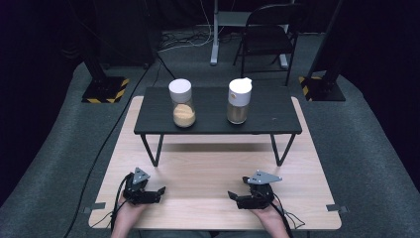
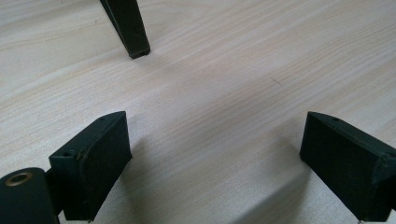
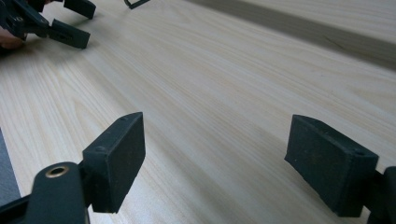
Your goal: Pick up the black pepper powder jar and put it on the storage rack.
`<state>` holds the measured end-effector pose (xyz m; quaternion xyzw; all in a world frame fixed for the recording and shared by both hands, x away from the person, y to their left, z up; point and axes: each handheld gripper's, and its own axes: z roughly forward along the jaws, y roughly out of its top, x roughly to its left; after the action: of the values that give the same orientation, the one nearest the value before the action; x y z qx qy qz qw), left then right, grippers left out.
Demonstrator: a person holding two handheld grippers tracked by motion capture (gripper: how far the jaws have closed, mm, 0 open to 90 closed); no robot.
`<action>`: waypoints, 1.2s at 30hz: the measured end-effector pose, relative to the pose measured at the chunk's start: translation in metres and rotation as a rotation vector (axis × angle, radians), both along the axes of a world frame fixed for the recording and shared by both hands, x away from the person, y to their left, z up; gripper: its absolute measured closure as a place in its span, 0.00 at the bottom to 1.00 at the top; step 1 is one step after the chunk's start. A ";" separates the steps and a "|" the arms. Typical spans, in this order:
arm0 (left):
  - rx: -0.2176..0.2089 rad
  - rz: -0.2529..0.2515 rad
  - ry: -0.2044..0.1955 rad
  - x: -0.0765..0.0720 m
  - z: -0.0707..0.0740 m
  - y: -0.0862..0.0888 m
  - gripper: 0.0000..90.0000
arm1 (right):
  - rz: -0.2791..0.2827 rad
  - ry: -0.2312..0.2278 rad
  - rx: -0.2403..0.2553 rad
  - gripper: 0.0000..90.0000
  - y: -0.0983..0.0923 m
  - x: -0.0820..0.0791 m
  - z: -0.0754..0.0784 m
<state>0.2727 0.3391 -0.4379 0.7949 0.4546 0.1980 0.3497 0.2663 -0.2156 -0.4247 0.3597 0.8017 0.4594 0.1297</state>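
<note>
- Wood table (image 1: 208,173): left gripper (image 1: 157,191) at 7, right gripper (image 1: 234,196) at 5, both spread, empty.
- Start pose, judging; two jars (image 1: 182,103) at 12 need reaching.

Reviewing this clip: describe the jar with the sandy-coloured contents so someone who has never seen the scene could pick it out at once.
On the light wooden table stands a small black raised shelf carrying two white-capped clear jars. The one meant is the left jar, on the side of the person's left gripper. Its fill is pale orange-tan and its cap a plain round cylinder, while the right jar holds something darker and its cap has a spout.
</note>
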 end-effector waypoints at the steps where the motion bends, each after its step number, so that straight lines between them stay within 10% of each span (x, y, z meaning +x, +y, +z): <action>1: 0.000 0.000 0.000 0.000 0.000 0.000 0.09 | 0.000 0.000 0.000 0.21 0.000 0.000 0.000; 36: 0.000 0.000 0.000 0.000 0.000 0.000 0.09 | 0.058 0.040 -0.127 0.21 0.025 0.006 -0.012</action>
<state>0.2727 0.3391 -0.4379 0.7949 0.4547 0.1980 0.3497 0.2724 -0.1908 -0.4370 0.3362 0.8417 0.4042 0.1229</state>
